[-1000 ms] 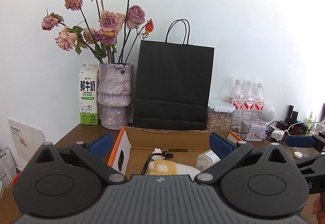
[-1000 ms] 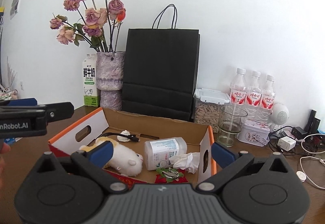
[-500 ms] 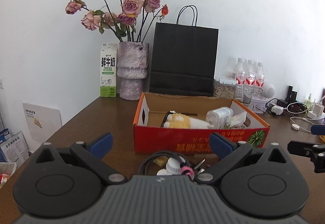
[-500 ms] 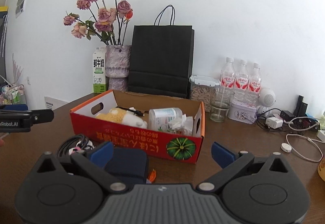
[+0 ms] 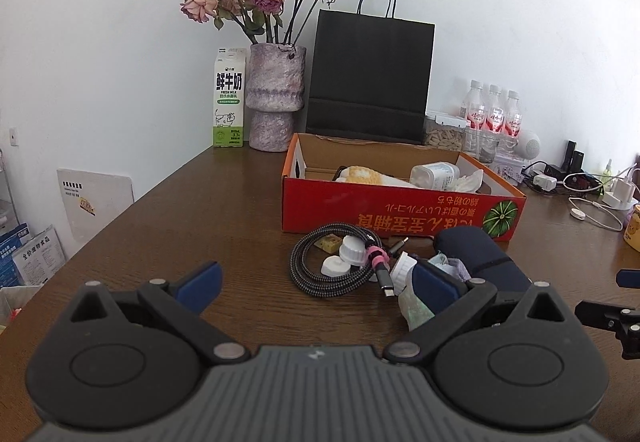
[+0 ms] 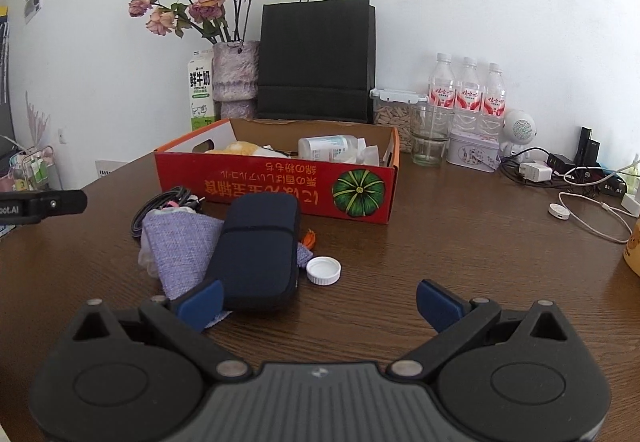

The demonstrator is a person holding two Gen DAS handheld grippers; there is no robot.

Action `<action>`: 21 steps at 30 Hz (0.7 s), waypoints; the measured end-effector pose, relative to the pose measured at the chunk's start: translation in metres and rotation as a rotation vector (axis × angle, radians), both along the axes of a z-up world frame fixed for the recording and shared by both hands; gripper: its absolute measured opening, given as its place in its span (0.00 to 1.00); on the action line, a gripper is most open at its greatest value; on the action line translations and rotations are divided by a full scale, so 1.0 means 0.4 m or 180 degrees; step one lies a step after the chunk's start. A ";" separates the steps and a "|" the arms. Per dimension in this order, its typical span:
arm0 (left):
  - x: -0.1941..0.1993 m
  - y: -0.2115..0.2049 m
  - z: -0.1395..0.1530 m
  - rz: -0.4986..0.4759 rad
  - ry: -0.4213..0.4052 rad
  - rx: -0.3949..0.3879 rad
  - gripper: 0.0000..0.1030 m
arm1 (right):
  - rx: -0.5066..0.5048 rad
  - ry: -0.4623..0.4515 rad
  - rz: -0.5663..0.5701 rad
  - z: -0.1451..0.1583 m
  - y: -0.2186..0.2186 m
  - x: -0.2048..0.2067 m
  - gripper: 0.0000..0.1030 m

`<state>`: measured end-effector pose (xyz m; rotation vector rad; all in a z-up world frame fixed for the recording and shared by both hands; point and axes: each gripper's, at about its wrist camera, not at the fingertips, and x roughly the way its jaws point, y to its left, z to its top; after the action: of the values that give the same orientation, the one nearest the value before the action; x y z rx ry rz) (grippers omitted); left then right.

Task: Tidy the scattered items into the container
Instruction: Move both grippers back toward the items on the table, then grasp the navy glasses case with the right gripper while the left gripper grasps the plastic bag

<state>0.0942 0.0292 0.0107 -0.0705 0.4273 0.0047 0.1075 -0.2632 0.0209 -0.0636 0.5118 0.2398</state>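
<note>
A red cardboard box (image 5: 400,207) (image 6: 276,181) stands mid-table and holds a plush toy, a plastic bottle (image 5: 434,173) and tissue. In front of it lie a coiled braided cable (image 5: 320,262), white caps (image 5: 352,248), a dark blue pouch (image 6: 256,246) (image 5: 480,256), a lilac cloth bag (image 6: 180,246) and one white cap (image 6: 324,270). My left gripper (image 5: 316,282) is open, near the cable. My right gripper (image 6: 318,296) is open, its left finger beside the pouch.
Behind the box stand a black paper bag (image 5: 370,81), a vase of dried roses (image 5: 276,97), a milk carton (image 5: 229,97) and water bottles (image 6: 466,91). Chargers and cables (image 6: 560,177) lie at the right. A yellow cup (image 6: 634,246) sits at the right edge.
Both grippers have pulled back from over the box towards the table's near side and dropped lower. The scattered items in front of the box have come into view.
</note>
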 end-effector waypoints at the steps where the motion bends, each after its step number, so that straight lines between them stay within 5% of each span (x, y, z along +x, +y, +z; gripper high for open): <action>1: -0.003 -0.002 0.001 -0.0003 0.0001 0.0009 1.00 | -0.0003 0.0002 0.0010 0.000 0.004 0.001 1.00; 11: -0.030 0.016 0.002 0.0102 0.0006 0.0039 1.00 | -0.0175 0.0115 0.0177 -0.003 0.113 0.139 0.99; 21: -0.027 0.065 -0.015 0.0244 0.0092 0.0008 1.00 | -0.0503 0.0520 0.0150 -0.048 0.223 0.279 0.81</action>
<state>0.0833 0.0551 0.0048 -0.0844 0.4533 0.0818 0.2192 -0.1739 0.0017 -0.2114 0.6921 0.2516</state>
